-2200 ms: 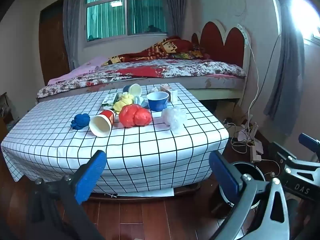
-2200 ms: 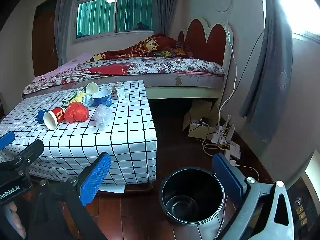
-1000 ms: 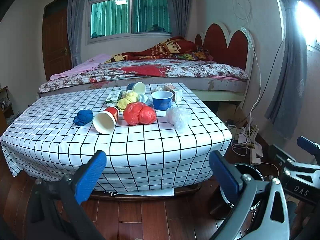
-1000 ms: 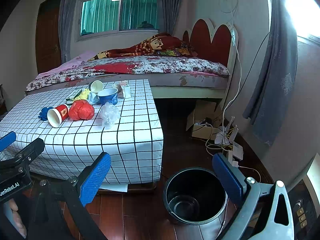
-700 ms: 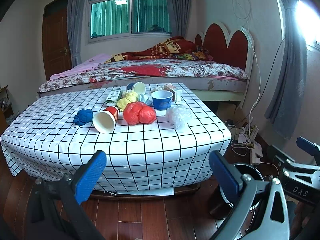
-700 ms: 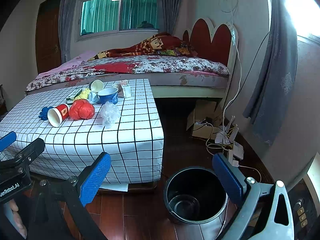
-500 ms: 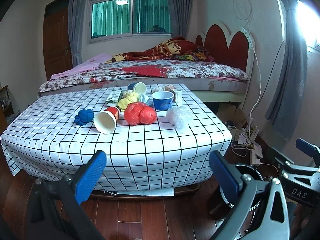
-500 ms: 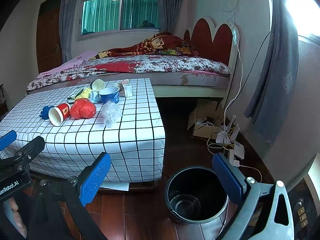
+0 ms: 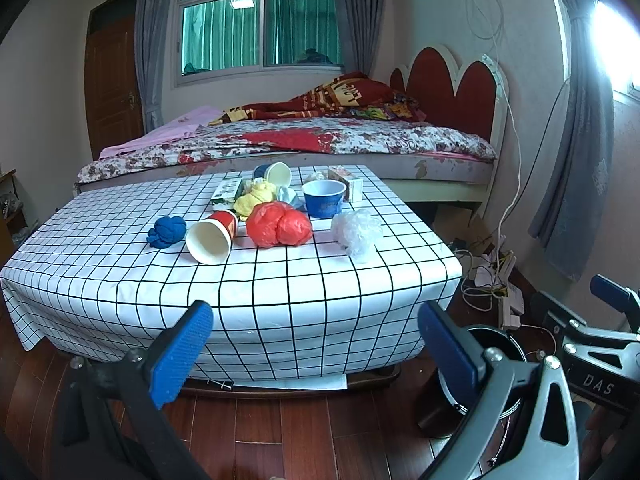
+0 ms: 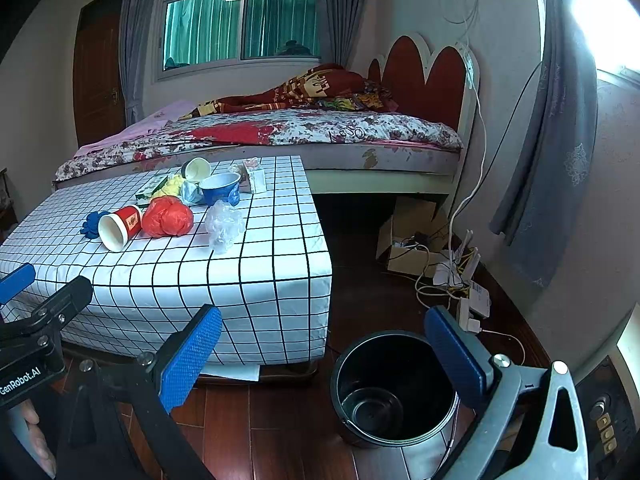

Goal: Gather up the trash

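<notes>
Trash lies on a low table (image 9: pixel 120 264) with a black-checked white cloth: a blue wad (image 9: pixel 167 232), a tipped red paper cup (image 9: pixel 212 236), a red crumpled bag (image 9: pixel 279 229), a clear plastic wad (image 9: pixel 357 233), a blue cup (image 9: pixel 323 198), a yellow wad (image 9: pixel 256 197), a white cup (image 9: pixel 277 173) and small cartons (image 9: pixel 349 182). My left gripper (image 9: pixel 316 344) hangs open in front of the table, well short of the items. My right gripper (image 10: pixel 320 354) is open above a black bin (image 10: pixel 394 390) on the floor, right of the table (image 10: pixel 256 280).
A bed (image 9: pixel 320 144) with a red headboard stands behind the table. Cables, a power strip (image 10: pixel 474 300) and a cardboard box (image 10: pixel 408 240) lie on the wooden floor to the right. Grey curtains (image 10: pixel 548 160) hang on the right wall. A hand (image 10: pixel 28 432) shows at lower left.
Both views have drifted slightly up and toward the table. Both grippers stay open, and nothing on the table has moved.
</notes>
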`<control>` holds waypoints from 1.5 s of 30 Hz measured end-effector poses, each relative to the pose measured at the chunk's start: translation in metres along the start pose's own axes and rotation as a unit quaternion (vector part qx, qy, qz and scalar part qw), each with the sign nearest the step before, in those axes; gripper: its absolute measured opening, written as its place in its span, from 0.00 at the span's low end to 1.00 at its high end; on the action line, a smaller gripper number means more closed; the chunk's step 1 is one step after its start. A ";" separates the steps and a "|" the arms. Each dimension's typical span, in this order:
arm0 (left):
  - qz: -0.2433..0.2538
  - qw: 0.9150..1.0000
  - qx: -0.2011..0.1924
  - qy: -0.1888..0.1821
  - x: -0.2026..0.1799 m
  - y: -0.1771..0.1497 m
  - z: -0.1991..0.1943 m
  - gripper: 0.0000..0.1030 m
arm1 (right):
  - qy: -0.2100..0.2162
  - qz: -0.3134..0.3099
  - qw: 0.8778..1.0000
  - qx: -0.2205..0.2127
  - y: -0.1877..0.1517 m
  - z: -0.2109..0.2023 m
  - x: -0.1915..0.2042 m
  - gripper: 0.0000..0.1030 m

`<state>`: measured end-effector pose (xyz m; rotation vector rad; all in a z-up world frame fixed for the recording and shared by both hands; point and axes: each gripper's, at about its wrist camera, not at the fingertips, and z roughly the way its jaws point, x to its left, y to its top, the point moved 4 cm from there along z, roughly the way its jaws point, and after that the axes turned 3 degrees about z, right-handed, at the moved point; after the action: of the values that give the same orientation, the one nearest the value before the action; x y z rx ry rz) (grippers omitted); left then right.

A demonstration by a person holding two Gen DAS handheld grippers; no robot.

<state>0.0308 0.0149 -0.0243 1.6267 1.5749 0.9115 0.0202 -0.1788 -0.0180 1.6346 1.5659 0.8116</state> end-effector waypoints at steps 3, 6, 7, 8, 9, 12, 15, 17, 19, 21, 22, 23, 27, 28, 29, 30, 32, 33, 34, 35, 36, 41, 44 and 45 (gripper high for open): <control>0.000 1.000 0.000 0.000 0.000 0.000 0.000 0.99 | 0.000 0.000 1.000 0.000 0.000 0.000 0.000 0.99; 0.000 1.000 0.000 -0.001 -0.001 0.000 0.000 0.99 | 0.001 0.000 1.000 0.000 0.000 0.000 0.001 0.99; 0.000 1.000 0.001 0.000 -0.001 0.000 0.000 1.00 | 0.001 0.000 1.000 0.000 0.000 0.000 0.001 0.99; 0.000 1.000 0.001 -0.002 -0.001 -0.001 0.000 1.00 | 0.001 0.000 1.000 0.000 0.000 0.001 0.001 0.99; 0.000 1.000 0.001 -0.003 -0.001 -0.001 0.000 1.00 | 0.002 0.000 1.000 0.000 0.000 0.000 0.001 0.99; 0.001 1.000 0.001 -0.004 -0.002 -0.002 0.001 0.99 | 0.002 -0.001 1.000 0.000 0.000 0.001 0.002 0.99; 0.000 1.000 0.001 -0.004 -0.002 -0.002 0.001 0.99 | 0.002 0.000 1.000 0.000 0.000 0.000 0.001 0.99; 0.001 1.000 0.002 -0.004 -0.002 -0.003 0.001 0.99 | 0.001 0.000 1.000 0.001 0.000 0.000 0.002 0.99; 0.001 1.000 0.002 -0.006 -0.003 -0.003 0.002 1.00 | 0.002 0.001 1.000 0.001 -0.001 0.000 0.002 0.99; 0.000 1.000 0.002 -0.007 -0.003 -0.002 0.002 1.00 | 0.003 0.000 1.000 0.001 -0.001 0.000 0.003 0.99; 0.000 1.000 0.002 -0.007 -0.003 -0.002 0.002 1.00 | 0.004 0.000 1.000 0.001 -0.001 0.000 0.004 0.99; 0.002 1.000 0.001 -0.006 -0.003 -0.002 0.002 1.00 | 0.006 0.000 1.000 0.002 -0.001 0.000 0.005 0.99; 0.015 1.000 -0.007 0.003 -0.004 -0.001 0.001 1.00 | 0.026 -0.002 1.000 0.006 -0.004 0.003 0.007 0.99; 0.016 1.000 -0.008 0.003 -0.003 0.000 0.002 1.00 | 0.032 -0.004 0.999 0.006 -0.005 0.004 0.007 0.99; 0.014 1.000 -0.009 0.005 0.000 0.001 0.003 1.00 | 0.039 -0.006 0.999 0.005 -0.006 0.006 0.007 0.99; 0.011 1.000 -0.007 0.006 0.004 0.002 0.006 1.00 | 0.048 -0.008 0.999 0.007 -0.006 0.010 0.008 0.99; 0.009 1.000 0.001 0.012 0.014 0.002 0.015 1.00 | 0.064 -0.013 0.998 0.008 -0.003 0.016 0.011 0.99; 0.008 1.000 0.007 0.017 0.019 0.001 0.021 1.00 | 0.066 -0.016 0.998 0.006 -0.001 0.018 0.012 0.99; 0.003 1.000 0.014 0.020 0.027 0.000 0.029 1.00 | 0.071 -0.024 0.997 0.001 0.002 0.021 0.017 0.99; -0.001 1.000 0.019 0.021 0.033 -0.001 0.034 1.00 | 0.076 -0.027 0.997 -0.001 0.004 0.023 0.019 0.99; -0.007 0.999 0.026 0.026 0.041 -0.002 0.042 1.00 | 0.087 -0.035 0.996 -0.002 0.007 0.028 0.026 0.99; -0.025 0.997 0.050 0.048 0.071 -0.006 0.072 1.00 | 0.113 -0.062 0.992 0.000 0.018 0.060 0.053 0.98; -0.030 0.997 0.055 0.054 0.084 -0.005 0.092 1.00 | 0.127 -0.076 0.989 0.019 0.021 0.088 0.072 0.84; -0.031 0.997 0.050 0.057 0.087 -0.005 0.096 1.00 | 0.131 -0.082 0.988 0.024 0.023 0.098 0.079 0.78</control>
<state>0.1119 0.1017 -0.0760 1.6085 1.7646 0.9202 0.1196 -0.1073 -0.0554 1.4524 1.8891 0.9348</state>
